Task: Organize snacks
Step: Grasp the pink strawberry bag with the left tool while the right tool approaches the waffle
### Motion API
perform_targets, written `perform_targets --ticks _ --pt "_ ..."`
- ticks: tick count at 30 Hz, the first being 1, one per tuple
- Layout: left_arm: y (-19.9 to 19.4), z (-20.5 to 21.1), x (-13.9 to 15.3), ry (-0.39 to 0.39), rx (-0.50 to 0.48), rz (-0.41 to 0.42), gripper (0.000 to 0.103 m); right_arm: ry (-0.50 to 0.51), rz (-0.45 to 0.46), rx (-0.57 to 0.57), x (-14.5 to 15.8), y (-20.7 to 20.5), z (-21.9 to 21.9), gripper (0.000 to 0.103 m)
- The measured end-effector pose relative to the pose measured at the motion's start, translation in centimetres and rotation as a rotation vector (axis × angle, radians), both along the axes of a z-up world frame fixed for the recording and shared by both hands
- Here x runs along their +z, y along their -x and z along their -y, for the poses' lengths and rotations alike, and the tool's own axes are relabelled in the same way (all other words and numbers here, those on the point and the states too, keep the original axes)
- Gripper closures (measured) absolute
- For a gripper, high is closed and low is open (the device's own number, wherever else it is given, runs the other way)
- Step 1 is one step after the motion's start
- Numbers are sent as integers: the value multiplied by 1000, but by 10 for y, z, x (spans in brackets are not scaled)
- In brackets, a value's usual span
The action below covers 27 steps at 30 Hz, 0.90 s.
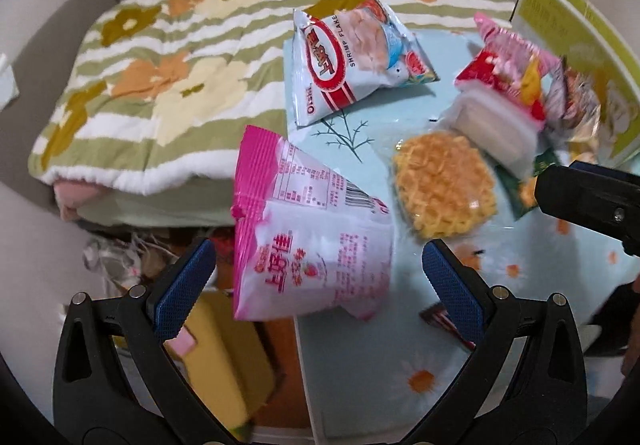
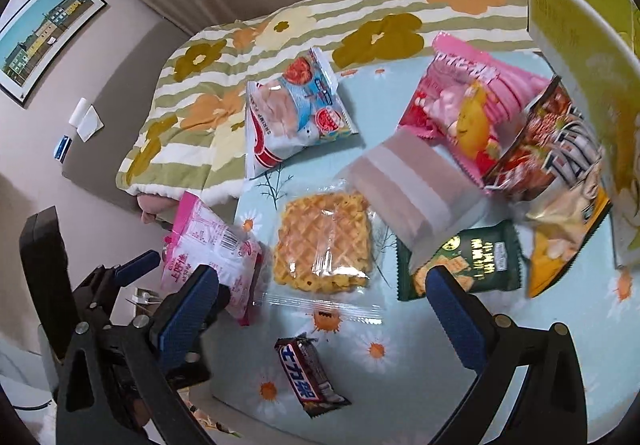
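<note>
Pink-and-white crinkly foil snack bag (image 1: 308, 229) overhanging table edge (image 1: 304, 357), between wide-open left gripper (image 1: 316, 269) blue pads: best pinched mid-body, gently; right gripper (image 2: 324, 285) likewise wide, empty.

Left gripper (image 1: 316, 265) jaws spread wide, a pink-and-white plastic snack bag (image 1: 308, 229) between the blue pads (image 1: 182, 285), overhanging the edge of the pale blue flower-print table (image 1: 380, 365); contact unclear. Beyond lie a white shrimp-flake bag (image 1: 348, 61) and clear-wrapped yellow waffle (image 1: 444, 185). Green-striped floral blanket (image 1: 168, 85) left.
</note>
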<state>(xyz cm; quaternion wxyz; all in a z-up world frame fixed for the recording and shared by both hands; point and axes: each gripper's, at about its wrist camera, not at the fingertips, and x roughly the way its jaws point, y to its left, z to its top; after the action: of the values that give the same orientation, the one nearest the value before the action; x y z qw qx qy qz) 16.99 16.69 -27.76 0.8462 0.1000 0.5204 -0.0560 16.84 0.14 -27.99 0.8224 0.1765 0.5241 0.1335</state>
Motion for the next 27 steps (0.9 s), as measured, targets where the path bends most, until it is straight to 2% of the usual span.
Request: perform_targets --ticks 3,6,14,20,27 --pt "-3 4 -8 -36 -6 17 1 2 -8 11 -10 -6 -8 0" --pt "-4 7 -14 -63 -14 34 1 -4 -15 27 -18 -14 -18 7" --pt "2 22 -23 -144 -95 66 3 5 -46 65 -36 -26 -33 12" --pt "5 25 -26 -149 -129 70 12 36 -41 82 -38 -35 -35 12" --pt "6 26 -33 -142 -151 50 30 82 -45 103 -44 -41 -41 12"
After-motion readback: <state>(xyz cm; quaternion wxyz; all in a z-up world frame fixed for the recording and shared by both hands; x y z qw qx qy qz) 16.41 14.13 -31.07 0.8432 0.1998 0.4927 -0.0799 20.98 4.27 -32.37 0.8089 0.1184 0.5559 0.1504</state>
